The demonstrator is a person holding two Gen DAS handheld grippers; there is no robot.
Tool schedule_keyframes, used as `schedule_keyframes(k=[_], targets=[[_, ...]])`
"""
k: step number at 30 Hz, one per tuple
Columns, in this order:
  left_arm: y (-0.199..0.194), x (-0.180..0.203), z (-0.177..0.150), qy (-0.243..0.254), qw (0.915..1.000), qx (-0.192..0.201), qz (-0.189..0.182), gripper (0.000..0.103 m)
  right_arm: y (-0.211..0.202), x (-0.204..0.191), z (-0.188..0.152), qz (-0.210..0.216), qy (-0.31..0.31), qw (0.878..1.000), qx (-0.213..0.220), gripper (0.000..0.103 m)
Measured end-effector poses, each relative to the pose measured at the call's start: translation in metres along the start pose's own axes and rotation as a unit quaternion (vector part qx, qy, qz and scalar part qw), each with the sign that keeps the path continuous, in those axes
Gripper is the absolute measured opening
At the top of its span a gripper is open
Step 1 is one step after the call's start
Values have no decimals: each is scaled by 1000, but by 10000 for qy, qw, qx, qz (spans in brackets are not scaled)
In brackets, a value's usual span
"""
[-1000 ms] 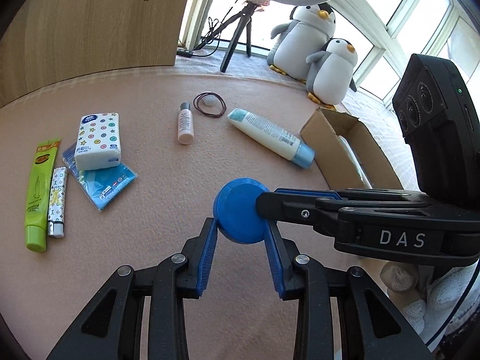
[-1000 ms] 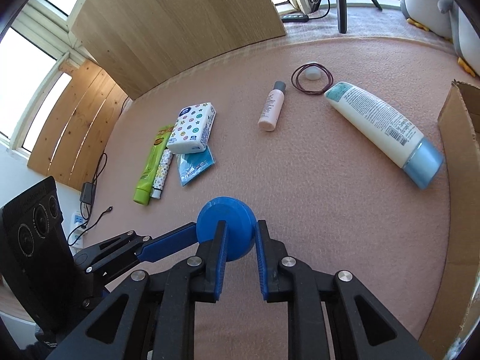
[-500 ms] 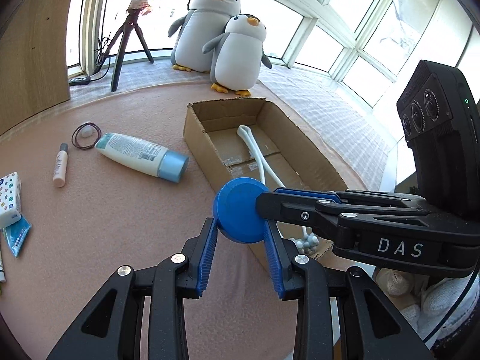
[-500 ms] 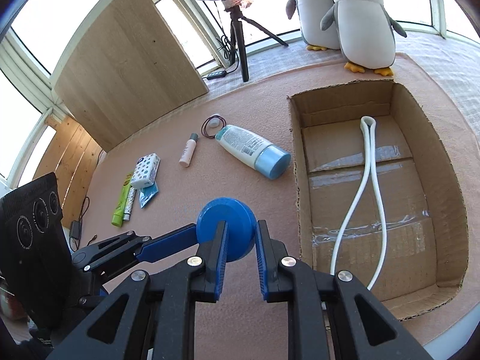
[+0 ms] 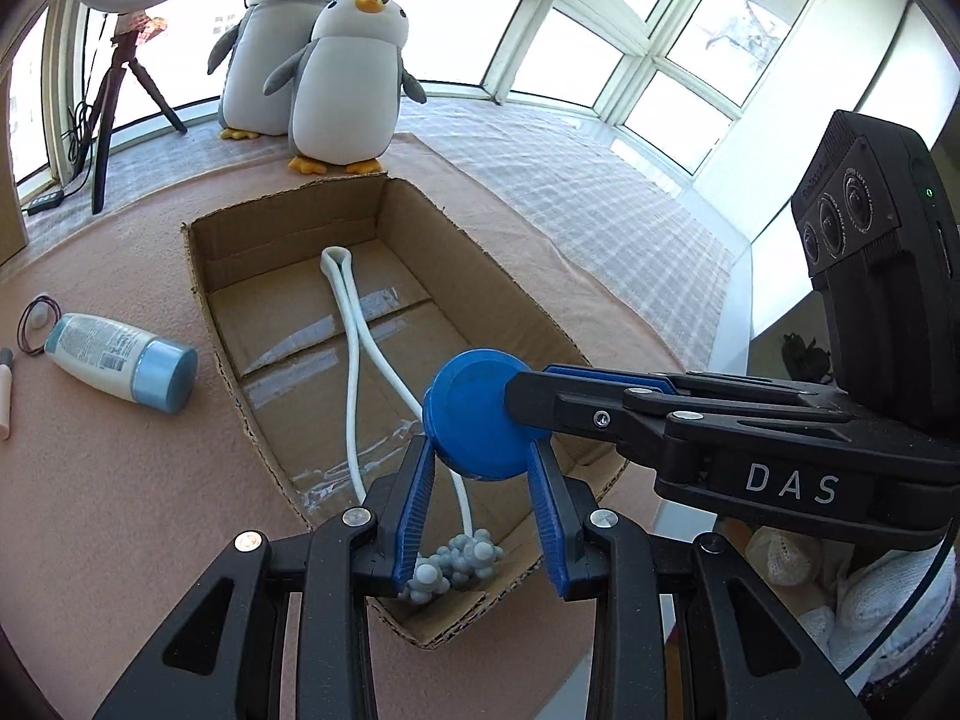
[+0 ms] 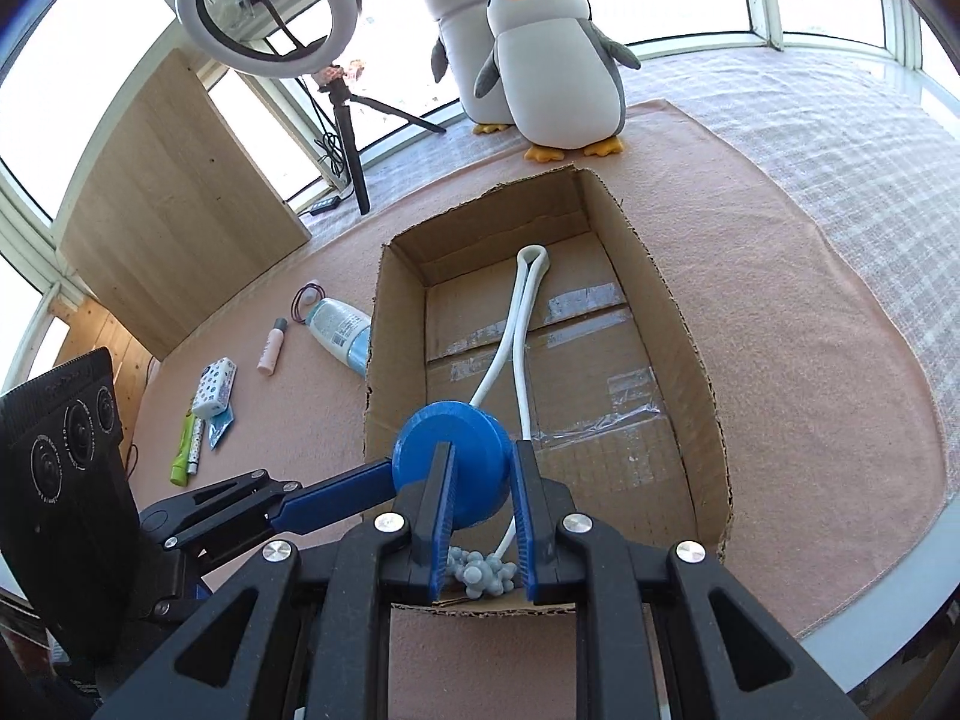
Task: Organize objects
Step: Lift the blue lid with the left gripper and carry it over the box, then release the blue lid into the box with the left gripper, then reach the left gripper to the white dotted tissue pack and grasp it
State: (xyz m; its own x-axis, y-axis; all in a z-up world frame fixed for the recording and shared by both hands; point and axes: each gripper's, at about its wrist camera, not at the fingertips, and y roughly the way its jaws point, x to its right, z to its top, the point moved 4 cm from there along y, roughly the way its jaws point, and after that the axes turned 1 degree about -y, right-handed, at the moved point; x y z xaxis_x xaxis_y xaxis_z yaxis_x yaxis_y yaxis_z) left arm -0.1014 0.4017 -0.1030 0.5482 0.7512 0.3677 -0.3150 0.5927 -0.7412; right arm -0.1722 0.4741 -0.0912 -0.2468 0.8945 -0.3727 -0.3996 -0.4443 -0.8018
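A blue round disc hangs in the air over the near end of an open cardboard box. My left gripper is shut on its rim from below. My right gripper is shut across its flat faces and reaches in from the right in the left wrist view. Inside the box lies a looped white cord that ends in a grey bead cluster directly under the disc.
Left of the box on the pink mat lie a white lotion tube, a small pink bottle, a dotted tissue pack and a green tube. Two plush penguins and a ring light stand behind.
Both grippers have carried the blue disc to the right, from above the open mat to above the box. The loose items have slid off to the left of both views.
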Motion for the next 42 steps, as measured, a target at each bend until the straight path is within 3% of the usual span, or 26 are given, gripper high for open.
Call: schedule_keyframes(k=[10,17,20,22,27,31,37,42], targets=[[3,15,4,225,9997,45,84,35,-9,17,4,-79,73,9999,107,17],[-9,2,0,169,9996,88,219,35,-8,15,5,-83,144,9998,135,17],[-18,-9,-2,63,9995,122,286,35,-7,9,5,-85,138,9998,138,20],[-25,-17,-4,33,9991,145,390,36,-5,2,6,-72,75,9999,133,28],[-52,-55,-14,-301,9962,243,781,39,5,-23,6,-51,-173,9998,115,40],[-79,-94,-26,-681,9910,349,1100,50,17,-47,7,78,-285,9996,21,46],[-124,-153,-44,-1217,9795,573,1498,57,32,-95,5,224,-672,9975,-57,47],[-158,-204,-55,-1588,9675,702,1838,58,42,-132,2,392,-903,9951,-75,47]])
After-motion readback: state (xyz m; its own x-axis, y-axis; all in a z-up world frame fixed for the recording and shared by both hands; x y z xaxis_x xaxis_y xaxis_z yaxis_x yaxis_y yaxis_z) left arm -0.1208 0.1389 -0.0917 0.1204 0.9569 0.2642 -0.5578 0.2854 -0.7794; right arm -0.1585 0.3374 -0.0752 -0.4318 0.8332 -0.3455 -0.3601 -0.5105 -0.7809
